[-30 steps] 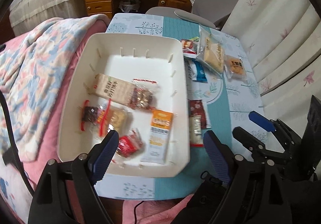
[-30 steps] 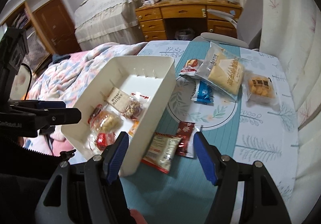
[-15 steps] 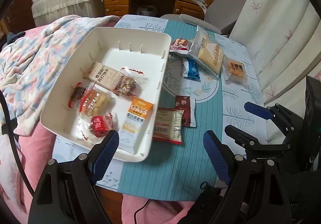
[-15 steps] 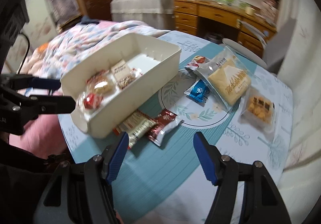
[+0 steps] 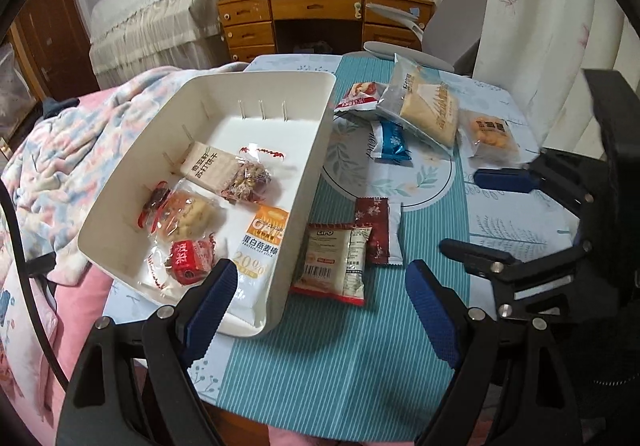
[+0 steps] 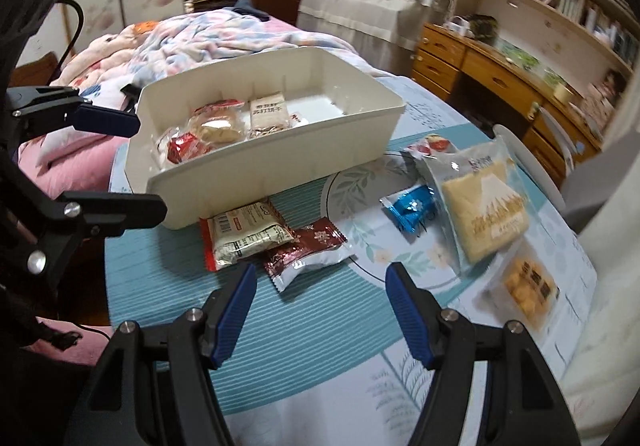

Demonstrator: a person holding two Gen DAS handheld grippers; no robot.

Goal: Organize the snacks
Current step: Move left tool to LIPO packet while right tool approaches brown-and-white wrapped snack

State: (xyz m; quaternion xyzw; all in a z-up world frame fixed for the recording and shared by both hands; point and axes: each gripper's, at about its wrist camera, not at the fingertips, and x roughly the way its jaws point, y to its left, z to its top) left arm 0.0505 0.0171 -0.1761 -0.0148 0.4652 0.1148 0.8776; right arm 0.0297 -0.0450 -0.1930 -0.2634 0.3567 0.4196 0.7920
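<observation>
A white bin (image 5: 316,150) (image 6: 280,166) on the table holds several snack packs. Beside it lie a white and red LIPO pack (image 5: 334,258) (image 6: 246,234) and a dark red pack (image 5: 376,228) (image 6: 308,252). Further off are a blue pack (image 5: 392,140) (image 6: 410,208), a large sandwich pack (image 5: 430,106) (image 6: 484,202), a cracker pack (image 5: 492,134) (image 6: 528,292) and a small red and white pack (image 5: 358,94) (image 6: 430,144). My left gripper (image 5: 320,298) is open and empty above the table's near edge. My right gripper (image 6: 322,310) is open and empty, just short of the dark red pack.
A bed with a flowered blanket (image 5: 68,150) touches the table's left side. A grey chair (image 5: 452,30) and a wooden desk (image 5: 320,18) stand beyond the far end. A curtain (image 5: 540,26) hangs along the right side.
Both grippers pulled back and dropped lower over the table, staying open. The right gripper swung right, and the dark red pack now lies just ahead of its fingers.
</observation>
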